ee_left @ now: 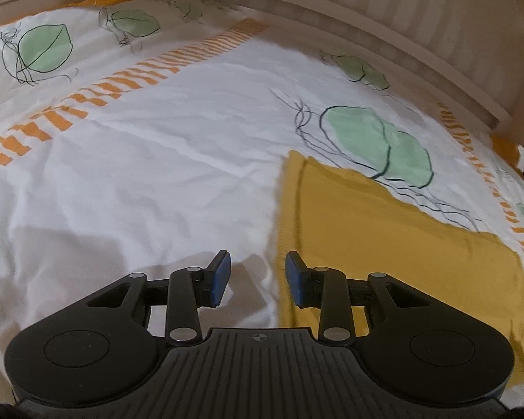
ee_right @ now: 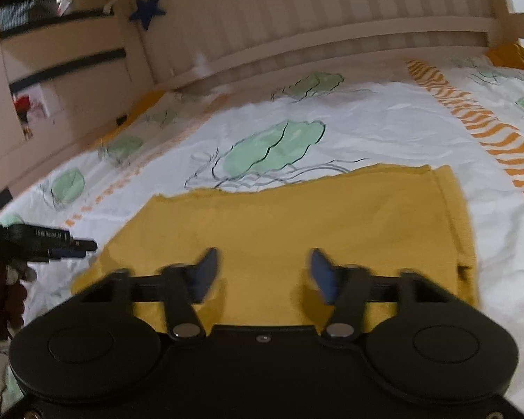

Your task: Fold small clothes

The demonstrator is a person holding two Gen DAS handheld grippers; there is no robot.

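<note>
Yellow garment [ee_right: 297, 230] lay flat on bed cover [ee_left: 157, 174], spread for folding. Right tool [ee_right: 263, 272] hovered above it, jaws parted, empty. Left tool [ee_left: 257, 276] part-open, empty, over garment's left edge.

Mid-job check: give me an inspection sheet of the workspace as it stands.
Surface: bed cover, white with green leaf prints and orange stripes, slightly wrinkled.
Job's things: yellow garment lying flat on the cover, its far edge a little uneven; hem seam along one side.
Clutter: dark red bundle at the left edge of the right wrist view, too blurred to identify.
Grippers: left gripper open, nothing between the jaws, over bare cover beside the garment's edge. Right gripper open, nothing between the jaws, above the garment.
Cables: nothing seen.
Surroundings: slatted wooden bed frame along the far side; blue star hanging on it; shelves beyond.
</note>
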